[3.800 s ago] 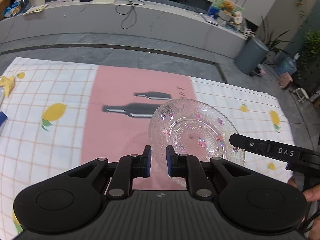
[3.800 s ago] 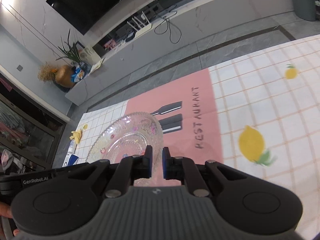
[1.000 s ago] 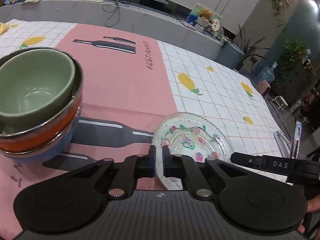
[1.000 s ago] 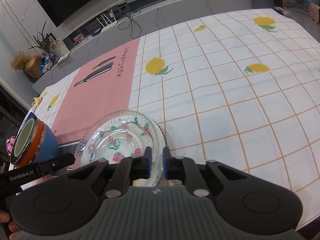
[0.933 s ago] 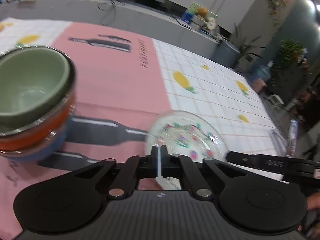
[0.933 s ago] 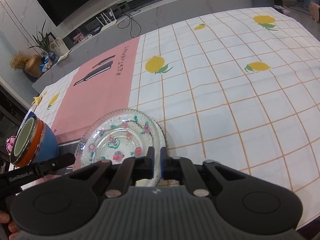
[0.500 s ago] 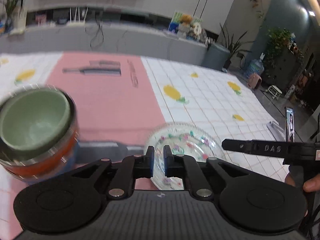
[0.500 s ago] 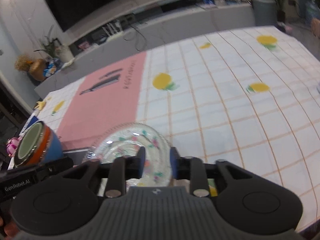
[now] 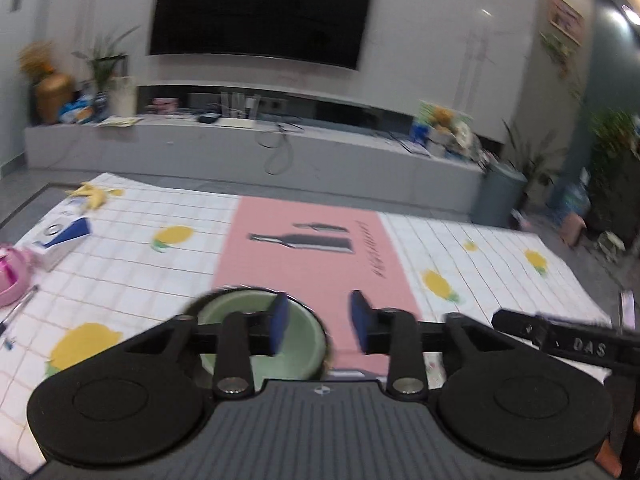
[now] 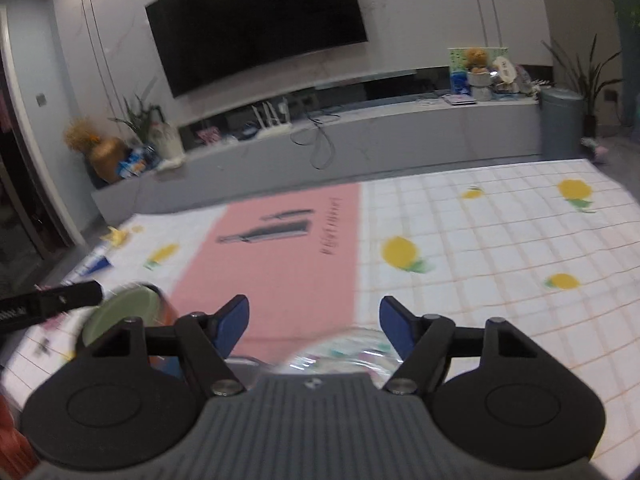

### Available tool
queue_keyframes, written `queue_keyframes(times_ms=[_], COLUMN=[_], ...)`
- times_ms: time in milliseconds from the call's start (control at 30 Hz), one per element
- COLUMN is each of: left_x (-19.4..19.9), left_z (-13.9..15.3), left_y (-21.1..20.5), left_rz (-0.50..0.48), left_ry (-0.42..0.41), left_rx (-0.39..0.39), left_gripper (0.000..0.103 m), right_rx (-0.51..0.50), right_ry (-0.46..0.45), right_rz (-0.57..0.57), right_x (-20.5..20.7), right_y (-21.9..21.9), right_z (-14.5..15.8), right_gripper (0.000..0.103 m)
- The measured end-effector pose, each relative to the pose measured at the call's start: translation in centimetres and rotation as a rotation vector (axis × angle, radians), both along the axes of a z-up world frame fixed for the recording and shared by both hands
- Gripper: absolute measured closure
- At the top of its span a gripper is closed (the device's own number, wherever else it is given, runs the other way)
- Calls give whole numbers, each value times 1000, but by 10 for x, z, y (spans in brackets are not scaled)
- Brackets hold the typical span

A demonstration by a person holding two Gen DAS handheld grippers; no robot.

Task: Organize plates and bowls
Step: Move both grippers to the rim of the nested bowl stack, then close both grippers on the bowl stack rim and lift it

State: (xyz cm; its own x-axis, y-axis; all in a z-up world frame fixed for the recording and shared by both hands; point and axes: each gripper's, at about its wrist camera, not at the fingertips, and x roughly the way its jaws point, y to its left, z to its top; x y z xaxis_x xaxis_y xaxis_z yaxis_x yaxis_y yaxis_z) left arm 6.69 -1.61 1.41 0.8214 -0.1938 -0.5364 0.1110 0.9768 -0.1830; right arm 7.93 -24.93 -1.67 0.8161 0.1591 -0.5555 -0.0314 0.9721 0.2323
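Note:
The clear glass plate point(image 10: 340, 351) with coloured flowers lies on the tablecloth, blurred, just below my right gripper point(image 10: 314, 324). Its jaws are opening and the blue pads point(image 10: 394, 324) stand clear of the plate's rim. A stack of bowls point(image 10: 124, 312), green inside orange, stands to the plate's left. In the left wrist view the green bowl point(image 9: 260, 344) sits behind the left finger of my left gripper point(image 9: 319, 322). That gripper's jaws are opening too, with only pink cloth between them. The right gripper point(image 9: 560, 340) reaches in from the right there.
On the table's left side lie a pink item point(image 9: 8, 280), a pen point(image 9: 18, 308), a blue-and-white box point(image 9: 60, 236) and a banana peel point(image 9: 90, 196). A grey console point(image 9: 280, 152) under a wall TV runs beyond the far table edge.
Both grippers were shut on the glass plate's rim; they have let go, opened wide, and lifted and tilted upward. The plate now rests on the cloth beside the bowls.

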Motion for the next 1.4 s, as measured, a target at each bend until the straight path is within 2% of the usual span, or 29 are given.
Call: queue_keyframes(times_ms=[33,133,233,267,433,600,767,933,1100,1233,1400], left_x=[1,6,7,8,13,18,24,31,35,41,39], left_z=[2,2,-5,-9,-31,-48,-61,-75,-80,-87,-98], left_y=[9,34,58,65,99,124,133,139,143,143,145], left_rz=[29,105,188,217,368,423,426,417,401,395,392], left_ry=[-3,11,38,50,118,188,240,283,291,320,338], left_rx=[-20,-61,-104,-124,-223,-264,-317,-406,-436,-390,-438], left_gripper=[40,35,27,25,22,21,21,21,21,21,21], right_rx=[26,89,153,177,234,280,304,425,461,434,453], right_ry=[4,34,68,83,167,259,325,421,469,511,531], right_rz=[14,60,109,123,158,180,209,207,199,195,196], right_x=[3,16,31,36,57,73,84,98,105,106,106], right_y=[7,30,57,64,98,120,126,119,119,124,127], right_z=[3,6,7,6,-6,-29,-51,-73,-87,-99,-107], right_gripper=[32,30,20,20,12,12,12,9,9,9,17])
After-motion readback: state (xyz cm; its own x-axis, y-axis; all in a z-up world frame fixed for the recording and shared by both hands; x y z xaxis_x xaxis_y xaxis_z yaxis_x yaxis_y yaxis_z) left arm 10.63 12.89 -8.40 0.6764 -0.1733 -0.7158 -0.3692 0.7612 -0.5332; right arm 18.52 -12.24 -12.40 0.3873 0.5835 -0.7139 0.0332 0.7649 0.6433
